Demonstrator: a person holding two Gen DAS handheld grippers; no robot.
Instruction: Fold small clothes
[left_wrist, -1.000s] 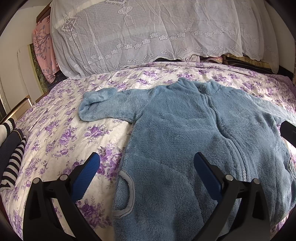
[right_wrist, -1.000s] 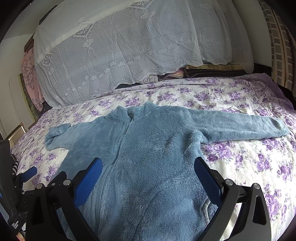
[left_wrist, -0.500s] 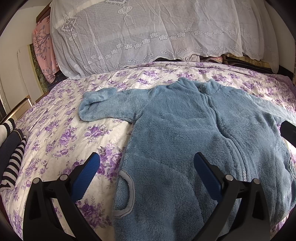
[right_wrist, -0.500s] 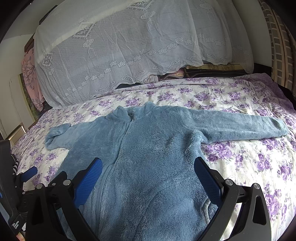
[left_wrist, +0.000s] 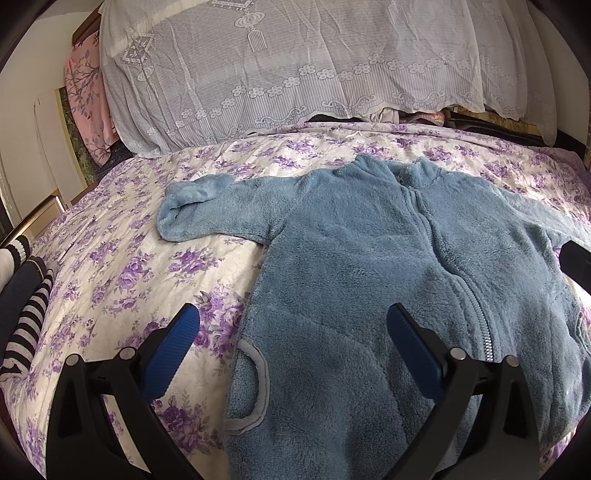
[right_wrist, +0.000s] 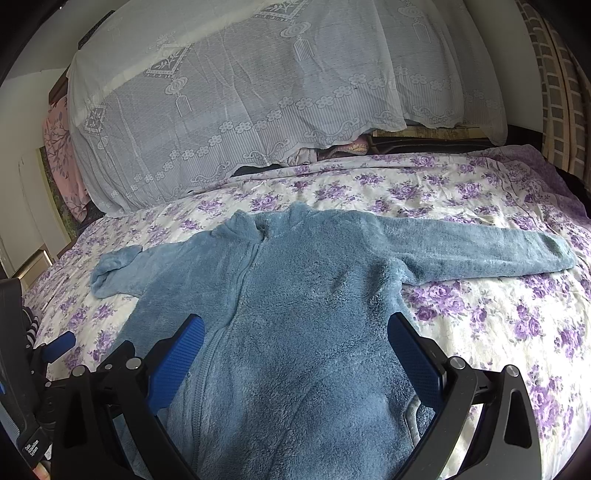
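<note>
A blue fleece zip-up jacket (left_wrist: 369, 266) lies flat, front up, on a floral bedspread (left_wrist: 122, 266). Its left sleeve (left_wrist: 207, 214) is bunched at the cuff; its right sleeve (right_wrist: 480, 251) lies stretched out straight. My left gripper (left_wrist: 291, 332) is open and empty, hovering over the jacket's lower left hem. My right gripper (right_wrist: 295, 343) is open and empty, hovering over the jacket's (right_wrist: 303, 314) lower right body. The left gripper also shows at the left edge of the right wrist view (right_wrist: 55, 347).
A lace-covered pile (left_wrist: 295, 74) rises behind the bed. Striped dark-and-white clothes (left_wrist: 22, 306) lie at the bed's left edge. A pink floral cloth (left_wrist: 88, 96) hangs at the far left. Checked fabric (right_wrist: 557, 92) hangs at the right.
</note>
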